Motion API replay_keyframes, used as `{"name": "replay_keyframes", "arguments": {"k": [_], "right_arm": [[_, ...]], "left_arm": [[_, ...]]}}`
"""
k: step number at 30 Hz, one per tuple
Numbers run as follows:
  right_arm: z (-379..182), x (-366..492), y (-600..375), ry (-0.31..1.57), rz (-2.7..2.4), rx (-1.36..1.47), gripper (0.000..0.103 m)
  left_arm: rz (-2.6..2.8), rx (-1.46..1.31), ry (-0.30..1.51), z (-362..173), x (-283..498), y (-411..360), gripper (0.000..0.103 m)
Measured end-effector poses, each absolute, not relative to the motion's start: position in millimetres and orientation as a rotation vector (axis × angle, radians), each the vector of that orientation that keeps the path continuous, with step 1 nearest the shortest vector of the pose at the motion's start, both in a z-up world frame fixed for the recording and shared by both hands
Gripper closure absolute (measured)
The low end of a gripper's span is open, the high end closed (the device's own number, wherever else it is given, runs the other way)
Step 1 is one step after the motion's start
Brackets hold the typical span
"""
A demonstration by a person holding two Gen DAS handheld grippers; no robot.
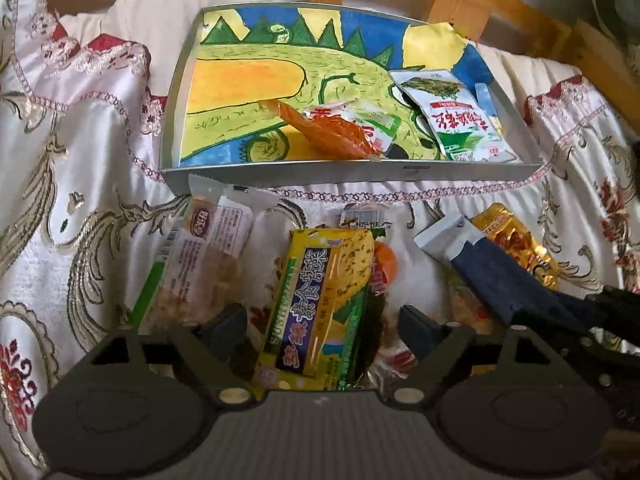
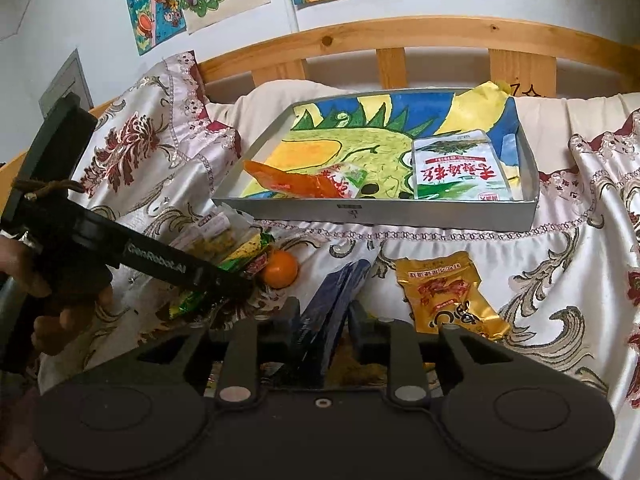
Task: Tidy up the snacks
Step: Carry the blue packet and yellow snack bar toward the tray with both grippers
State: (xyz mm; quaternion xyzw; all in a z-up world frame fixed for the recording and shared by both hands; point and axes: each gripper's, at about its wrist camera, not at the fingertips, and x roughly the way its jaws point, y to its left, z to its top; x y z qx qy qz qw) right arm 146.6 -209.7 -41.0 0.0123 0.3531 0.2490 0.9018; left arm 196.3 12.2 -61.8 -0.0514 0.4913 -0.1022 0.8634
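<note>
Holding three packets [image 1: 460, 120], the tray [image 1: 360, 170] — left claw [image 1: 322, 324] spread, right claw [image 2: 324, 320] pinching a dark packet [image 2: 332, 300].

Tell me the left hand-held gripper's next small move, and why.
Probably close on the yellow seaweed pack: the left hand-held gripper is open with a finger on each side, pads not yet pressing. Other snacks already lie in the tray, so it likely goes there next.

- The orange fruit [image 1: 386, 260] is mostly hidden behind the yellow snack pack [image 1: 320, 308] in the left wrist view.
- The right gripper's own body covers the near end of the dark blue packet [image 2: 328, 316], at 6 o'clock.
- The words on the white and green bag [image 2: 460, 168] are too small to read.
</note>
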Motion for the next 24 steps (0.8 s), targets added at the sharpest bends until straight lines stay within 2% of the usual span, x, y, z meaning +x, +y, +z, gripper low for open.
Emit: {"name": "replay_keyframes", "arguments": {"k": [1, 3, 6, 8, 17, 24], "right_arm": [[-41, 147, -209, 0.732, 0.516, 0.025, 0.073], [-42, 146, -207, 0.738, 0.522, 0.015, 0.072], [-41, 143, -204, 0.727, 0.53, -0.013, 0.077], [-39, 140, -203, 0.714, 0.535, -0.023, 0.084], [-32, 125, -193, 0.636, 0.556, -0.111, 0.094], [-27, 112, -186, 0.568, 0.552, -0.201, 0.097]], "left_arm": [[-0.223, -0.124, 1.034, -62, 196, 14, 0.024], [-0.241, -0.177, 1.049, -63, 196, 19, 0.038], [-0.239, -0.243, 1.045, -61, 192, 23, 0.049], [-0.239, -0.242, 1.038, -59, 188, 21, 0.054], [-0.226, -0.277, 1.022, -50, 167, 17, 0.056], [-0.252, -0.348, 0.99, -42, 138, 21, 0.056]]}}
